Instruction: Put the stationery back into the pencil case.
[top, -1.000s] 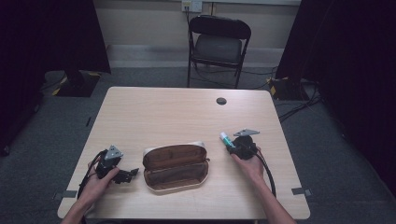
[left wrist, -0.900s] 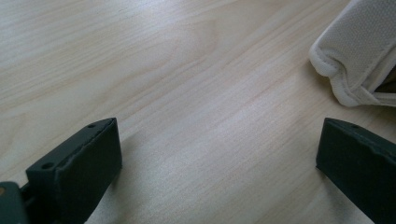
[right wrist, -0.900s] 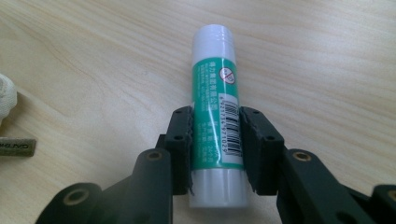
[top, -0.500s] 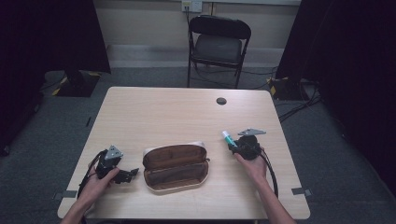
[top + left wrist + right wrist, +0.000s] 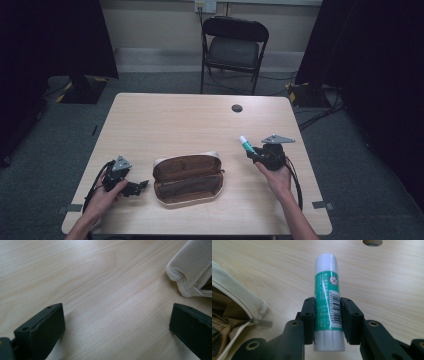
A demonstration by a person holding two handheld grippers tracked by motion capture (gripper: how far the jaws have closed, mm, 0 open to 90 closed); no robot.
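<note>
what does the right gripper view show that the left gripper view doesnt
Right gripper view alone: the right gripper shut on a green and white glue stick, the pouch's zip pull and brown lining, and a round hole in the table.

Left gripper view alone: the left gripper with its jaws wide apart and bare wood between them.

Both: the light wooden table and a cream edge of the open pouch.

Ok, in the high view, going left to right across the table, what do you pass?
Left gripper, open → brown pencil case, lying unzipped → glue stick, clamped in the right gripper.
</note>
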